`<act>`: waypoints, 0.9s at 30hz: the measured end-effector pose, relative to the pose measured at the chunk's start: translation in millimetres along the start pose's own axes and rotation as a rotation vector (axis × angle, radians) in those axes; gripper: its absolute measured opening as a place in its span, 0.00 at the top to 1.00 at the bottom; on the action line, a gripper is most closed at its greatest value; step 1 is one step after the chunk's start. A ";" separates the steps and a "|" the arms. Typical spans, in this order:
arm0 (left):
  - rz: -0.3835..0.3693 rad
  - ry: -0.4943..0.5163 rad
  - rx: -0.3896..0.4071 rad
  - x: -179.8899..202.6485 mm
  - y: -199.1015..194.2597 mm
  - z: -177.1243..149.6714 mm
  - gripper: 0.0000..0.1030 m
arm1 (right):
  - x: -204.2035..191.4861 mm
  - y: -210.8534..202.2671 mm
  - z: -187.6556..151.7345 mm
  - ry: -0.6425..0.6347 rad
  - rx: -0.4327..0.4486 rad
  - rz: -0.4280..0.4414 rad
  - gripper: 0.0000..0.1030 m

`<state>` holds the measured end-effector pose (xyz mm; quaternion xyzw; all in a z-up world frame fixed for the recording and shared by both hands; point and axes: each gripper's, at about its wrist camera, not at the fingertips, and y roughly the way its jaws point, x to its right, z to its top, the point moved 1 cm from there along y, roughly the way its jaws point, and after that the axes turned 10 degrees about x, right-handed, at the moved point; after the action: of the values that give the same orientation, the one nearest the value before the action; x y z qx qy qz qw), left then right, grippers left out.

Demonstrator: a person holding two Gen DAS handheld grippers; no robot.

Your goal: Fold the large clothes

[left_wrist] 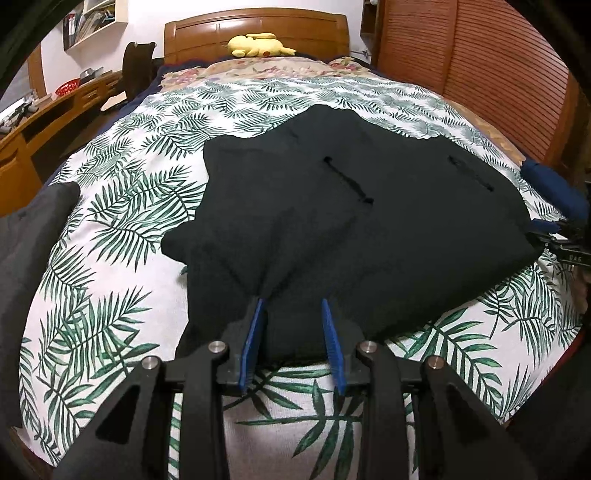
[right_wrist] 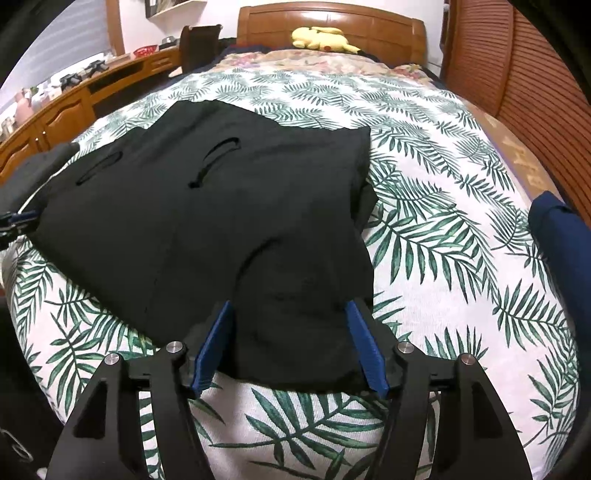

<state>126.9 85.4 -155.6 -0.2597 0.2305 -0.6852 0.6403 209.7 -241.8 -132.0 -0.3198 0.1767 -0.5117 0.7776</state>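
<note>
Both grippers at the near hem of the black garment (left_wrist: pixel 354 206), jaws spread over cloth, nothing pinched yet.

The garment lies partly folded on the leaf-print bedspread (left_wrist: pixel 122 236), directly ahead of both sets of fingers and running away toward the headboard (left_wrist: pixel 258 33). Its long axis looks slightly skewed left-to-right across the bed, two pocket slits facing up. The left gripper (left_wrist: pixel 291 306) straddles the near-left edge, blue fingers parted with fabric bunched between them. The right gripper (right_wrist: pixel 290 306) straddles the near-right corner, fingers spread wider, also unclosed. Each is about equally near its own corner, so a far-directed fold would likely need both closing together. A dark blue cloth (right_wrist: pixel 554 229) sits apart at far right; a grey one (left_wrist: pixel 33 236) at left.
</note>
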 end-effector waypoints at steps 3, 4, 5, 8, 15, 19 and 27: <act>-0.002 -0.017 0.009 -4.9 -7.9 -0.1 0.70 | -0.2 -0.2 -0.5 -0.001 0.006 0.000 0.36; 0.002 -0.026 0.014 -7.7 -11.4 0.9 0.69 | -0.1 0.6 -0.3 -0.001 0.005 -0.001 0.36; 0.008 -0.033 0.020 -10.5 -14.8 1.4 0.69 | -0.4 0.8 0.0 -0.003 0.004 -0.003 0.36; 0.032 -0.054 0.048 -21.3 -26.1 3.9 0.68 | -1.4 0.5 -0.6 -0.004 0.007 -0.008 0.36; 0.093 -0.133 0.071 -52.8 -27.1 8.0 0.67 | -3.0 0.9 -0.4 -0.010 0.012 -0.016 0.35; 0.099 -0.137 0.043 -56.5 -15.9 3.9 0.67 | -3.6 1.1 -0.6 -0.014 0.013 -0.020 0.35; 0.092 -0.158 0.003 -56.4 -0.9 -8.8 0.65 | -4.7 1.5 -1.5 -0.018 0.017 -0.025 0.34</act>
<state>123.0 141.5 -165.1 -0.3010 0.1899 -0.6327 0.6877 207.9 -237.6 -134.3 -0.3201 0.1613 -0.5197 0.7755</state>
